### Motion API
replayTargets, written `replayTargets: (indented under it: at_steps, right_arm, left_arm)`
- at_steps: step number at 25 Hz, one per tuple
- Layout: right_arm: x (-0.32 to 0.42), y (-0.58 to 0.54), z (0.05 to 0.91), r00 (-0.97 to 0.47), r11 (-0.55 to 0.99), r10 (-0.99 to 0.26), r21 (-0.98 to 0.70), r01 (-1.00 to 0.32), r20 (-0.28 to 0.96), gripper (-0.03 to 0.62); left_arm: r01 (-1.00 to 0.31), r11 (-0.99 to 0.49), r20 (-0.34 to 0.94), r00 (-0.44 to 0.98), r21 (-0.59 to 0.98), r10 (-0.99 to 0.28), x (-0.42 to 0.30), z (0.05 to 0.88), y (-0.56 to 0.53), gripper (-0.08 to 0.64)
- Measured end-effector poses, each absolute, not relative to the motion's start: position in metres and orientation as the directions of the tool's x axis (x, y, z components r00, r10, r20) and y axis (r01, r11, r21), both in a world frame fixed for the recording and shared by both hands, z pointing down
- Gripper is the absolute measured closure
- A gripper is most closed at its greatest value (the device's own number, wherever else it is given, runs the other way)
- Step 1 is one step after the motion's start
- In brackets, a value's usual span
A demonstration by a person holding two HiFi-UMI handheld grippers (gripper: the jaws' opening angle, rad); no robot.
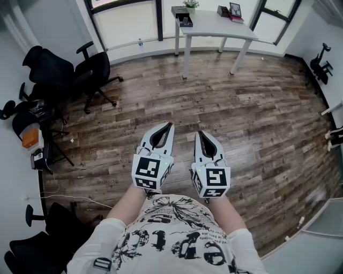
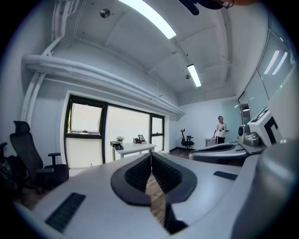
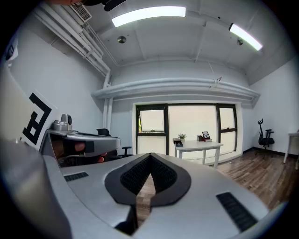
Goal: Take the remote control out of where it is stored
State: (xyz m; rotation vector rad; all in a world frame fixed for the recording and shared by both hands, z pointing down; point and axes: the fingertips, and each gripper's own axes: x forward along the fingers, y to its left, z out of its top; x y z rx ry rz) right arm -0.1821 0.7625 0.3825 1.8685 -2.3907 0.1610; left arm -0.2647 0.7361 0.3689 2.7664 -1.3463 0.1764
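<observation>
No remote control shows in any view. My left gripper (image 1: 170, 124) and right gripper (image 1: 199, 133) are held side by side in front of my body, above the wooden floor, pointing toward the white table (image 1: 214, 24). Both are shut with nothing between their jaws. In the left gripper view the left gripper (image 2: 151, 155) has its tips touching, and the white table (image 2: 133, 148) stands ahead by the windows. From the right gripper view, the right gripper (image 3: 150, 157) is likewise closed, with the white table (image 3: 198, 145) ahead.
On the white table lie a dark box (image 1: 183, 20), a small plant (image 1: 190, 4) and a picture frame (image 1: 235, 9). Black office chairs (image 1: 80, 72) stand at the left. Another chair (image 1: 321, 64) is at the right wall. A person (image 2: 220, 130) stands far off.
</observation>
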Motion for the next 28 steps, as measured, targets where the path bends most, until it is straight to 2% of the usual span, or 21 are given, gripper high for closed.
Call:
replayTargets:
  at_steps: [11,24,28]
  right_arm:
    - [-0.213,0.754,0.398,-0.247,0.242,-0.956,-0.045,-0.969,0.161,0.591]
    - [-0.276,0.724,0.434,-0.189,0.194,-0.956,0.0,-0.981,0.226,0.591]
    - [-0.283,0.704,0.442,-0.219,0.227,-0.945,0.006,-0.974,0.242,0.591]
  left_arm:
    - [-0.805,-0.593,0.087,0.593,0.023,-0.801,-0.304,0.368,0.725,0.549]
    - [-0.787,-0.611,0.199,0.615,0.088,-0.763,-0.39,0.417,0.7,0.549]
    - [-0.806,-0.583,0.209,0.59,0.099,-0.78,-0.394,0.427,0.683,0.549]
